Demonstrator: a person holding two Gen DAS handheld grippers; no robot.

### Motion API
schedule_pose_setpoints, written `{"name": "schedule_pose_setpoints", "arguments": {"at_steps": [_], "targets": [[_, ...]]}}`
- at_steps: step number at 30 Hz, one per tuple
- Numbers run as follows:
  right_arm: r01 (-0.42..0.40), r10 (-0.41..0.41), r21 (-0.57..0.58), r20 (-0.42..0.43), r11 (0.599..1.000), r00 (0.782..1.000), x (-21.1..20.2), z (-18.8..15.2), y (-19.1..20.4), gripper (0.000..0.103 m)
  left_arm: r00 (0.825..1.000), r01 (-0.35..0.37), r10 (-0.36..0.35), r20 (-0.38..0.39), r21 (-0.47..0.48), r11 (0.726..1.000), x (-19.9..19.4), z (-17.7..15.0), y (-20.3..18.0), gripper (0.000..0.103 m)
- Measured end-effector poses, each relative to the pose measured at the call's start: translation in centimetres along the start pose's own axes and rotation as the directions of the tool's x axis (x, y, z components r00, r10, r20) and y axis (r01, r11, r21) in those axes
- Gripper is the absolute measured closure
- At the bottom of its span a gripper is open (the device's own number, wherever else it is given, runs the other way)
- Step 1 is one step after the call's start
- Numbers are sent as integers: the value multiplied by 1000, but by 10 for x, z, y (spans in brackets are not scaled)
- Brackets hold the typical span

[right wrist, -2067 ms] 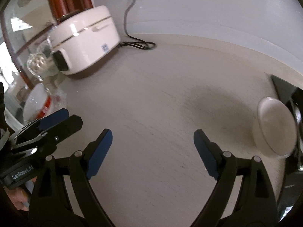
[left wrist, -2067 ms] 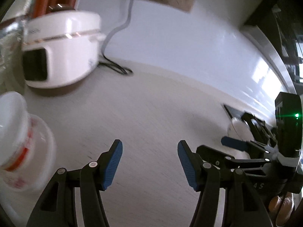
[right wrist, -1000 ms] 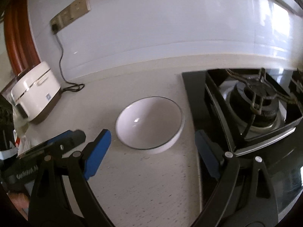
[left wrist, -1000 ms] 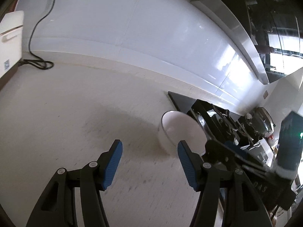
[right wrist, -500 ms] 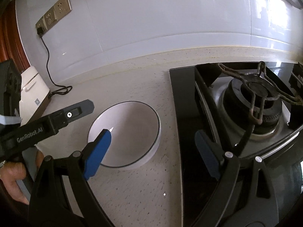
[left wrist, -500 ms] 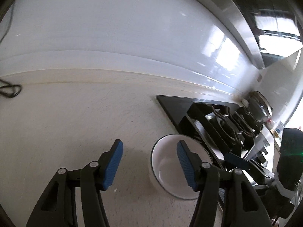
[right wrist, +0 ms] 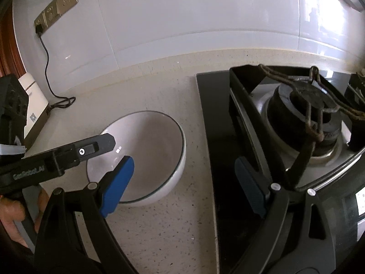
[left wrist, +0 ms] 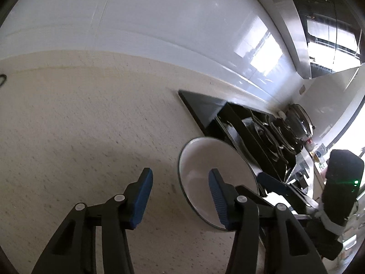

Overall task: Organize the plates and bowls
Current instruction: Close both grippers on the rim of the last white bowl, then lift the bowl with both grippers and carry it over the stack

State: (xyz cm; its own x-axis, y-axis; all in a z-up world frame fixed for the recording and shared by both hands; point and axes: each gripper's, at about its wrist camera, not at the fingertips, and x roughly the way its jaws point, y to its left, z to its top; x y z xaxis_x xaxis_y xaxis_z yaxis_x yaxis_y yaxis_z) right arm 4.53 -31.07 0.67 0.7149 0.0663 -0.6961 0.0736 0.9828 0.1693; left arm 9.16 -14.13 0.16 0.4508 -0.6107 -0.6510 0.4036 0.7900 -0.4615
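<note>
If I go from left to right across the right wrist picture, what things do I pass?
White boxy appliance with a black power cord → white round bowl with a thin dark rim → black glass gas stove → rusty metal burner grate.

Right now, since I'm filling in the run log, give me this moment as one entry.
left tool: open, straddling bowl rim | right tool: open, above bowl edge | bowl: on counter beside stove, ungrasped

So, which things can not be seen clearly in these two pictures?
- White bowl, left wrist view: near rim hidden behind the left gripper.
- Same bowl, right wrist view: left side covered by both grippers.
- White appliance: mostly hidden by the left gripper's body.
- Pot: small, distorted.
</note>
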Motion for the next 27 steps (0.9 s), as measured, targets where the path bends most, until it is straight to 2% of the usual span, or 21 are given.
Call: {"name": "schedule_pose_setpoints", "arguments": {"at_steps": [1, 3, 4, 5, 8, 10, 13, 18, 21, 27], "targets": [[2, -2, -2, -5, 1000, 1000, 1, 0, 0, 16, 1000, 2, -3, -8, -6, 1000, 1, -1, 0, 52], [-4, 4, 1, -7, 1000, 1000, 2, 0, -2, 19, 1000, 6, -7, -23, -19, 1000, 4, -2, 2, 59], [-2, 2, 1, -13, 1000, 1000, 4, 0, -2, 21, 999, 8, -9, -34, -26, 1000, 7, -2, 3, 66], [-5, 5, 2, -20, 1000, 1000, 5, 0, -2, 25, 999, 10, -11, -42, -32, 999, 9, -3, 4, 69], [-13, 13, 4, -21, 1000, 1000, 6, 1, -3, 28, 999, 29, -30, -45, -34, 999, 10, -4, 3, 74], [-15, 15, -3, -18, 1000, 1000, 6, 1, -1, 31, 999, 23, -24, -42, -20, 1000, 8, -5, 1, 76], [-22, 22, -15, -17, 1000, 1000, 6, 0, 1, 41, 999, 3, -3, -35, 13, 1000, 5, -6, -3, 77], [-38, 38, -20, -16, 999, 999, 5, -1, 2, 63, 1000, -12, 13, -21, 41, 999, 4, -5, -7, 81], [-46, 46, -24, -16, 999, 999, 5, -3, 3, 73, 1000, -27, 28, -5, 73, 997, 3, -6, -12, 82], [-58, 58, -25, -6, 998, 998, 3, -4, 5, 75, 999, -45, 45, 3, 80, 996, 2, -8, -12, 83]]}}
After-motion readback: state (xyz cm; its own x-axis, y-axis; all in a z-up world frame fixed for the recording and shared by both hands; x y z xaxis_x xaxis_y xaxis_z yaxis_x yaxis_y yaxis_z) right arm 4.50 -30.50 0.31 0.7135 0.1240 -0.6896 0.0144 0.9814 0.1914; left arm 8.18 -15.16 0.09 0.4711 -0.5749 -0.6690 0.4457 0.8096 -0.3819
